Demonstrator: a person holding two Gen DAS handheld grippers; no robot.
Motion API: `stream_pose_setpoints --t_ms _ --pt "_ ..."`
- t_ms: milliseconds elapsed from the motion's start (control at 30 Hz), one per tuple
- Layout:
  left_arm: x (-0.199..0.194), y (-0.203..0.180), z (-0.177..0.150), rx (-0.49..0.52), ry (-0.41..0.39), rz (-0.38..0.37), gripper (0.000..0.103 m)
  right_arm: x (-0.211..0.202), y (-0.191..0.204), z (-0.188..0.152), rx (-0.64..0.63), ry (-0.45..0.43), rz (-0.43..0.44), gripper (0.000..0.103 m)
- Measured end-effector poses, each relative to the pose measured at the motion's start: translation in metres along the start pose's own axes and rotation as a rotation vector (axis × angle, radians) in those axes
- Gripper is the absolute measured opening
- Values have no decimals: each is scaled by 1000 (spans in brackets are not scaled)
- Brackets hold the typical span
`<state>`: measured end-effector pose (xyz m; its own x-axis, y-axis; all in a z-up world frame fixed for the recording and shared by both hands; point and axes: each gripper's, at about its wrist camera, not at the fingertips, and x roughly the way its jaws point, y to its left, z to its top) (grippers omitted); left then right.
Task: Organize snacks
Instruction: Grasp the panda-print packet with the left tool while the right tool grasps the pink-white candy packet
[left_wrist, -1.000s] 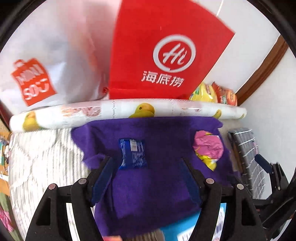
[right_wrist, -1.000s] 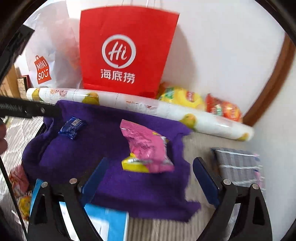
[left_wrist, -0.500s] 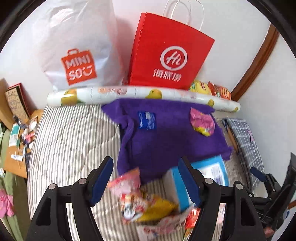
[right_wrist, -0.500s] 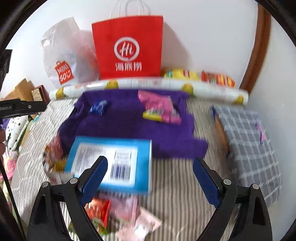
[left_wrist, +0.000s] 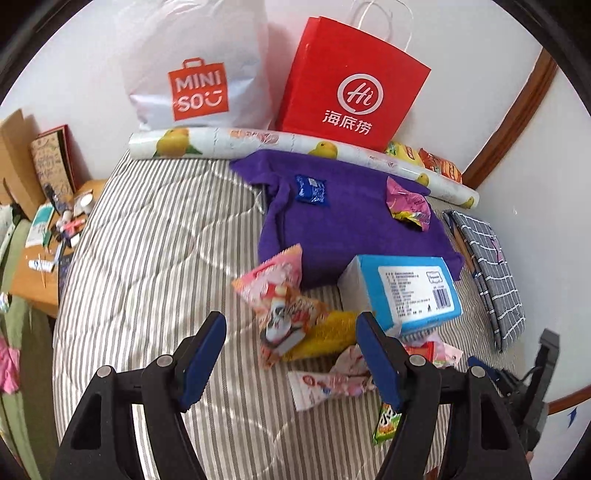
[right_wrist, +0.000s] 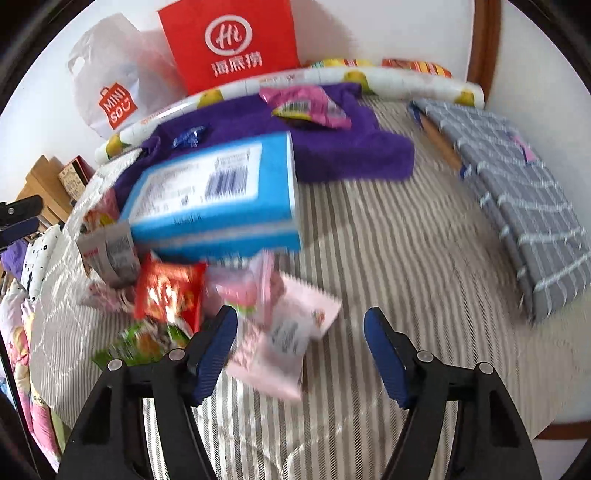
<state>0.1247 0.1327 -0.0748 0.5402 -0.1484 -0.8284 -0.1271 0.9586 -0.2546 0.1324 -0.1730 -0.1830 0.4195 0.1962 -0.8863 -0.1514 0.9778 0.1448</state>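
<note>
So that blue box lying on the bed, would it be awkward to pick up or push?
The blue box has flat faces and sharp edges, so it probably stays stiff in a grip. It is wider than most packets nearby, so a pinch across its short side seems likelier. One end rests on loose snack packets, so a push may tilt it or drag them.

The white plastic bag (left_wrist: 192, 66) carries an orange square reading "MINI SO" with a smile mark. The red paper bag (left_wrist: 351, 85) shows a white ring with "Hi" and three Chinese characters — 海底捞. The blue box (left_wrist: 406, 291) bears a barcode label — its print too small to read.
</note>
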Motion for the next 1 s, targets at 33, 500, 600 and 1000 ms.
stream_pose_setpoints --t_ms 33,500,600,1000 --pt "0 2 -3 -5 4 -1 70 5 -1 -5 14 16 5 68" --pt "5 22 -23 -44 37 5 71 18 28 -25 -84 -64 -90 55" --pt "5 24 -24 -40 28 5 71 14 23 -27 -101 -64 -81 44" --pt "35 19 -11 -19 46 -22 72 10 -17 -21 -18 -99 -111 40"
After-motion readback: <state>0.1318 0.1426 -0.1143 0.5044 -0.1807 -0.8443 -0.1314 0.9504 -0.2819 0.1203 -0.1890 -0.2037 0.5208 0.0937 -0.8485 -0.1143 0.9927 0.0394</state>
